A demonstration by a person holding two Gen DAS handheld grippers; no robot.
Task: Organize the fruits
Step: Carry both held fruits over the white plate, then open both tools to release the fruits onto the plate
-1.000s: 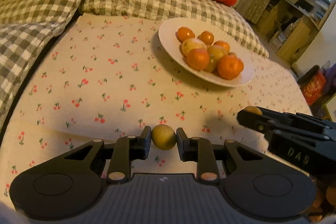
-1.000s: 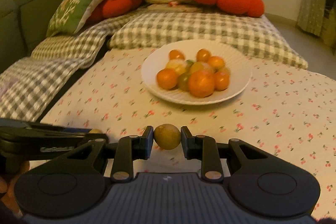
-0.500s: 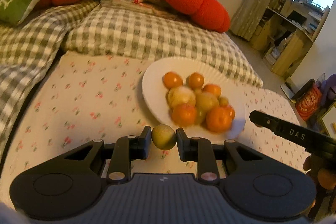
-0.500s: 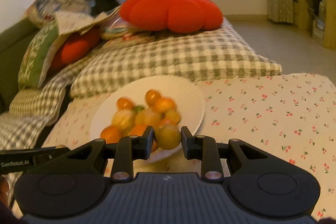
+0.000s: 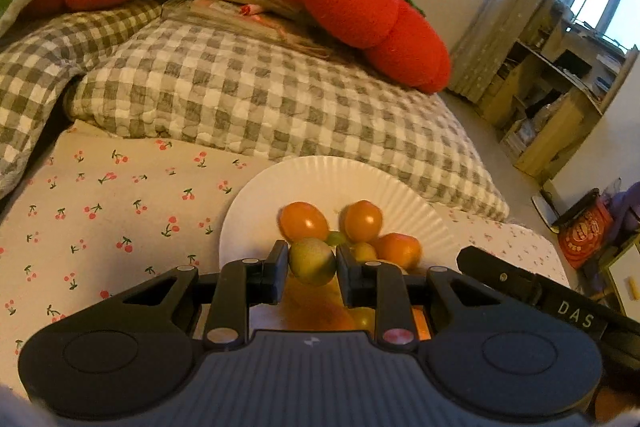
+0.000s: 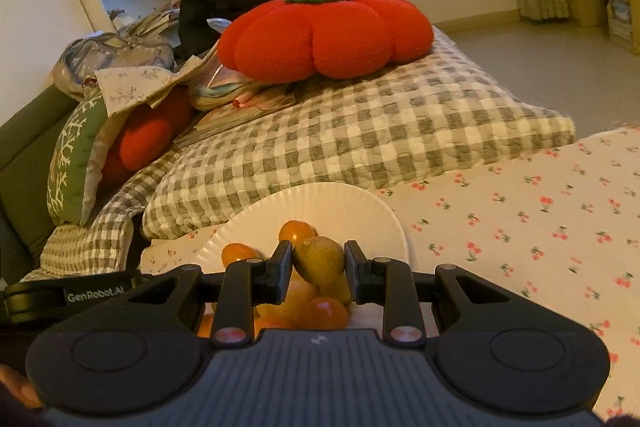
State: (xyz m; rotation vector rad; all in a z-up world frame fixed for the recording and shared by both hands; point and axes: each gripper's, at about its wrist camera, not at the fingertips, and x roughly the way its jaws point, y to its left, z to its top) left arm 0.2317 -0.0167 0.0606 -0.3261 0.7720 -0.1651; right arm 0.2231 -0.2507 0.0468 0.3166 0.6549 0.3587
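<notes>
Over a white paper plate (image 5: 320, 179) set on a cherry-print cloth (image 5: 120, 211), two hand-held grippers each carry a small yellow-green fruit toward the pile of orange fruits already gathered there. The left gripper (image 5: 313, 265) is clamped on its greenish fruit (image 5: 313, 261), which sits just above the plate's near side, at about 6 o'clock of the rim in the left wrist view. The right gripper (image 6: 319, 263) pinches an olive-toned fruit (image 6: 319, 259) over the same heap; its black body crosses the left view at 4 o'clock, while the left tool shows at 9 o'clock in the right view.

Both loads appear to be at the release stage. A good drop calls for lowering each fruit until it nearly rests in a gap between the orange fruits (image 5: 304, 221), then easing the jaws apart slowly, since round fruit let go from height could roll off the shallow fluted rim onto the cloth. Free plate shows from 10 to 2 o'clock behind the pile, and setting one fruit there would keep the heap from toppling. With both tools crowding one small plate, releasing one side at a time looks safer than a joint drop.

A checked cushion (image 6: 360, 131) and a red pumpkin-shaped pillow (image 6: 324, 35) lie beyond, at 12 o'clock.
</notes>
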